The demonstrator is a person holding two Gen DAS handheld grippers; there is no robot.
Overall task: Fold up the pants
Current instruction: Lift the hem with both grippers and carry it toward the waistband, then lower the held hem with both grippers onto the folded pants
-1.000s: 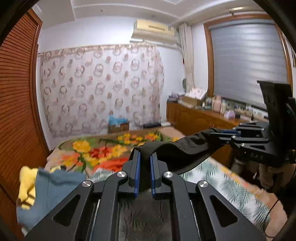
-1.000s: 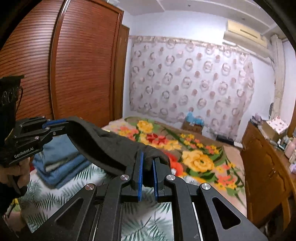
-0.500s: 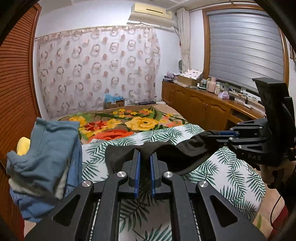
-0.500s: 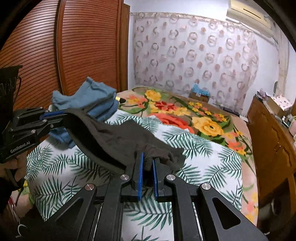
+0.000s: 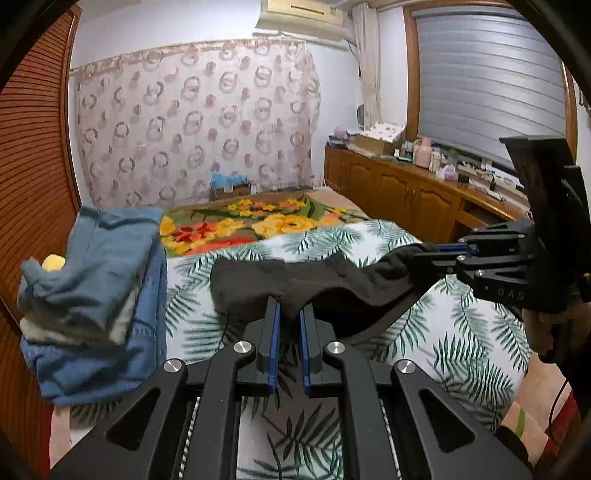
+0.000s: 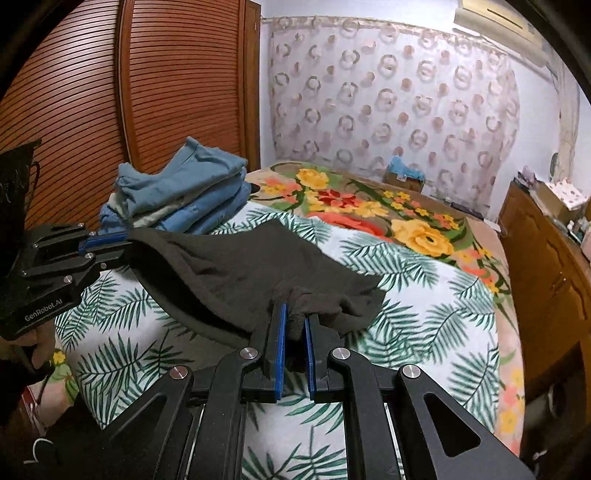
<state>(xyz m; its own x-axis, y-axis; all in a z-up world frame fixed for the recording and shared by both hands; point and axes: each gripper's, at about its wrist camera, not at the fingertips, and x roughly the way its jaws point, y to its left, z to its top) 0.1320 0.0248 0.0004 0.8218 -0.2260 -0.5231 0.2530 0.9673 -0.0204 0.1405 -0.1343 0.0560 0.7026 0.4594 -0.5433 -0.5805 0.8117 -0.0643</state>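
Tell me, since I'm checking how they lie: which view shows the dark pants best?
The right wrist view: the dark pants spread across the bed. The left wrist view shows them foreshortened, partly hidden by the left gripper.

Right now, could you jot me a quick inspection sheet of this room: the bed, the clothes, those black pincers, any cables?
Surface: bed with palm-leaf sheet in front, floral blanket behind.
Job's things: dark pants strung between both grippers, far edge draped on the sheet.
Clutter: stack of folded blue clothes at the bed's side, by the wooden louvred wardrobe.
Grippers: left gripper shut on the pants; right gripper shut on the pants.
Cables: thin dark cable below the person's hand.
Surroundings: patterned curtain, air conditioner, wooden sideboard with bottles and boxes, closed window blind.
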